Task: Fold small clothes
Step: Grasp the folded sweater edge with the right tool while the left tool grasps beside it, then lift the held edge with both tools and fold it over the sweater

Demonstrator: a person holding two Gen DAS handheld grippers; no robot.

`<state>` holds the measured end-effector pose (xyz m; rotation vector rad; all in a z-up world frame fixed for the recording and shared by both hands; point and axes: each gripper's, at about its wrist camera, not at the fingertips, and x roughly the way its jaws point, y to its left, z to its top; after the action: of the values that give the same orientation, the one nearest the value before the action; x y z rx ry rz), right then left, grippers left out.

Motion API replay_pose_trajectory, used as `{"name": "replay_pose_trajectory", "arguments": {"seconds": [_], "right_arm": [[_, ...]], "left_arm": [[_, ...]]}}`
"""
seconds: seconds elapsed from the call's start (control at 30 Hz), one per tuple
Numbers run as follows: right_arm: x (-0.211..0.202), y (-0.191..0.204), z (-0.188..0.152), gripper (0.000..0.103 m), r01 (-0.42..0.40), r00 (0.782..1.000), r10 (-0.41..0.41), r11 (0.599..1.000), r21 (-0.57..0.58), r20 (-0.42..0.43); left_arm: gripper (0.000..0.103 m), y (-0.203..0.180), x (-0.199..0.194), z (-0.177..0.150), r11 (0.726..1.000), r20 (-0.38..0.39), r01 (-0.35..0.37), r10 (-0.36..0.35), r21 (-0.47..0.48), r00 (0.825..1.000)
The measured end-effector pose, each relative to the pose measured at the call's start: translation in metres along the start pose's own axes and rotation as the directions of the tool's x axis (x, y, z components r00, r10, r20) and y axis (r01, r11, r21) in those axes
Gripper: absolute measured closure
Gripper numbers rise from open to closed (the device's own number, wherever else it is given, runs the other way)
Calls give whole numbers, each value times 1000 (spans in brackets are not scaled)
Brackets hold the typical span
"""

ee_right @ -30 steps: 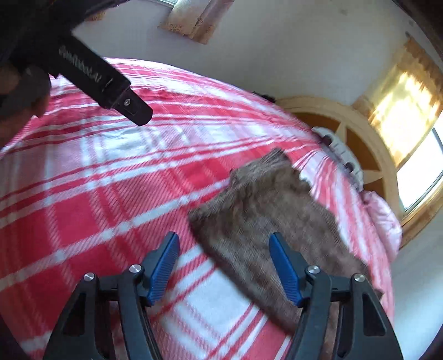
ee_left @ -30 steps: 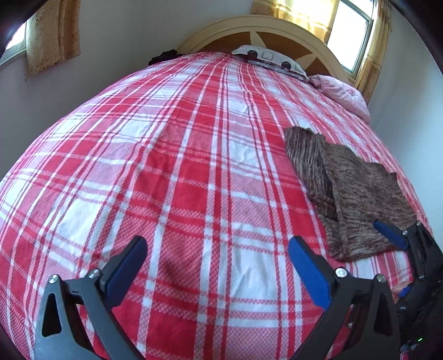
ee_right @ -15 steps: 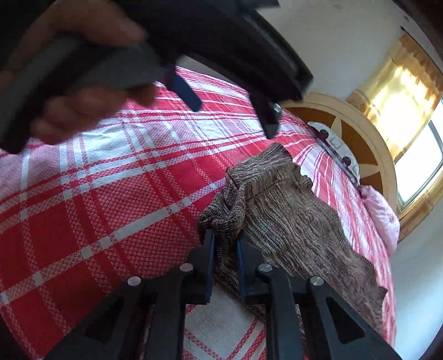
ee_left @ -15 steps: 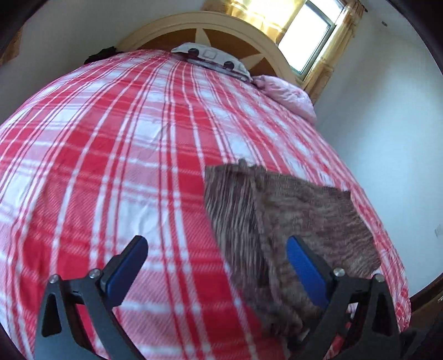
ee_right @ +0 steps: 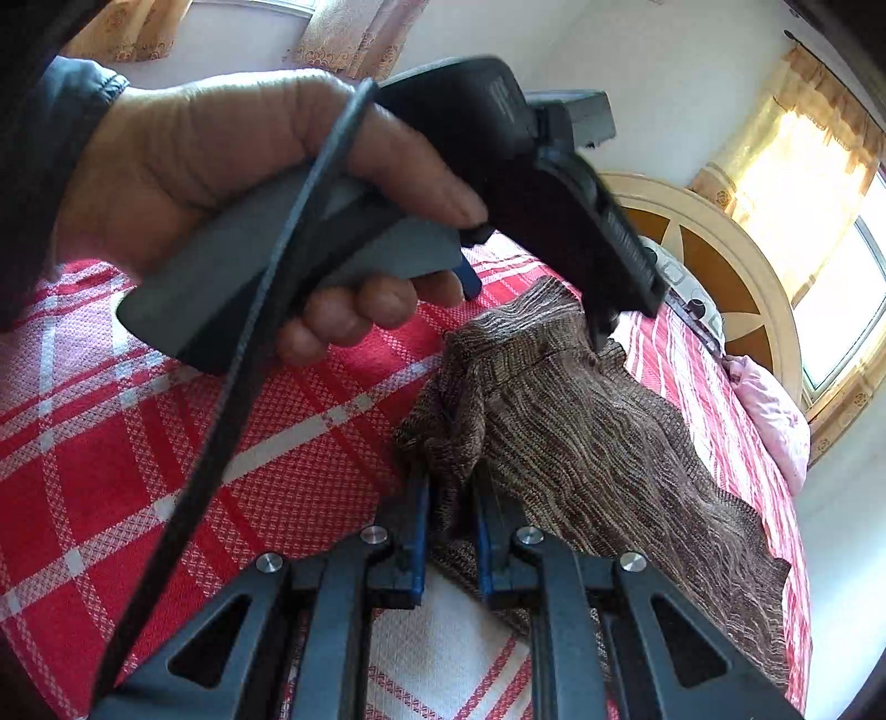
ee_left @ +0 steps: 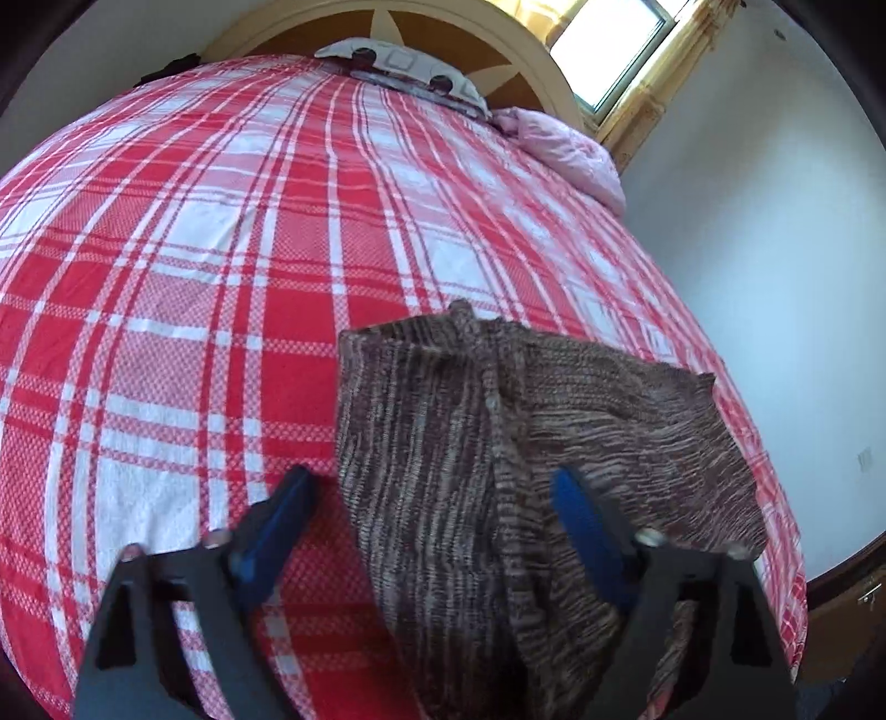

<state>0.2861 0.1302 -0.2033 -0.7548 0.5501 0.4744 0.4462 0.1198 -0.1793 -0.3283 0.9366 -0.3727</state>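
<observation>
Right claw (ee_right: 449, 509): I have it pinched onto a bunched corner of the sweater, the blue pads (ee_right: 416, 531) nearly together with knit squeezed between them.
Left claw (ee_left: 429, 518): I see it spread wide, one blue finger over the bedspread, the other over the knit; the near edge of the sweater lies in the gap, nothing gripped.
Left hand (ee_right: 232, 183): in the right wrist view it wraps the grey handle of the left tool, a black cable running across it, the tool's front end just above the far part of the sweater.
Sweater (ee_left: 498, 443): brown mottled knit, lying on the bed toward its right edge. One part is folded over along a line running away from me. The corner in my right claw is lifted and crumpled; the rest lies fairly flat.
Bedspread (ee_left: 221, 277): red and white plaid, covering the whole bed under the sweater.
Pillow (ee_left: 410, 66): pale with dark spots, at the head of the bed against the headboard (ee_left: 498, 61).
Pink bedding (ee_left: 565, 149): bunched at the far right corner, beside the pillow.
Window (ee_left: 609, 39): bright, behind the headboard's right end, with yellow curtains (ee_right: 792, 149).
</observation>
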Motion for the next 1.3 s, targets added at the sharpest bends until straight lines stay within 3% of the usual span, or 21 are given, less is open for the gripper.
{"name": "replay_pose_trajectory", "arguments": {"seconds": [0.03,0.1,0.2,0.23,0.57,0.8,1.3], "right_arm": [[0,0,0,90,-2,1000,2,1000,1,-1],[0,-1,0,90,-4,1000,4,1000,5,0],[-1,-1,-1,90,-7,1000,7,1000,11,3],[0,-4,-1,95,-10,1000,10,1000,12,4],[-16,-20,-4,96,-76,995,71,994,78,65],[-41,-54,-11,97,-133,983,106,974,183,148],[-76,-106,-39,97,-138,973,67,936,324,220]], "left_arm": [[27,1,0,2,1000,8,7,-6,-4,1000],[66,2,1,4,998,-6,53,-53,-14,999],[88,3,3,4,998,-7,65,-65,-25,998],[88,1,3,4,998,-3,54,-54,-23,999],[90,-4,-8,9,996,32,74,-72,-58,997],[90,-17,-26,17,984,103,167,-159,-68,982],[91,-78,-33,35,978,149,204,-197,-36,969]]}}
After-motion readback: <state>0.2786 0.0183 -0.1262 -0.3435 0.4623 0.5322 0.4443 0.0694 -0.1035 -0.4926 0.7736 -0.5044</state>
